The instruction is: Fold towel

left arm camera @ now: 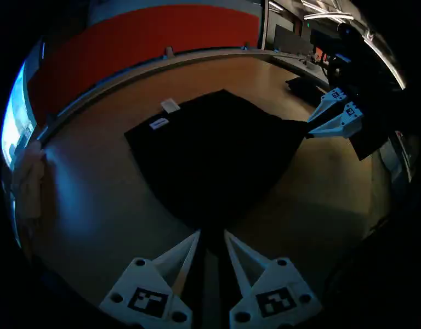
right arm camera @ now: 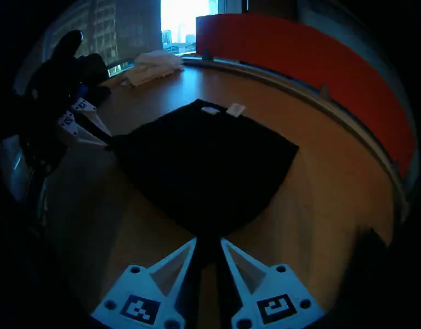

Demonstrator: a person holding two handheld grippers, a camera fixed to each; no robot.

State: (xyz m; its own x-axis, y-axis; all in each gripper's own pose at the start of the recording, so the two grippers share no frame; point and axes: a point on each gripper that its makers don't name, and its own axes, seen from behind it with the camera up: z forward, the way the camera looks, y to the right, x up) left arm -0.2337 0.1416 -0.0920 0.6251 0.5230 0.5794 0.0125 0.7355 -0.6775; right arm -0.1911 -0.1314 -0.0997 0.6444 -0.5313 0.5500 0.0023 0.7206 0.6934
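A black towel lies spread flat on the wooden table, with two small white tags near its far edge. My left gripper is shut on the towel's near corner, with dark cloth running between its white fingers. The right gripper pinches the neighbouring corner at the right of the left gripper view. In the right gripper view, the towel spreads ahead, my right gripper holds its near corner, and the left gripper grips the corner at the left.
A red partition runs along the table's curved far edge. A pile of pale cloths lies by the window. A dark object sits on the table beyond the right gripper. Bare wood surrounds the towel.
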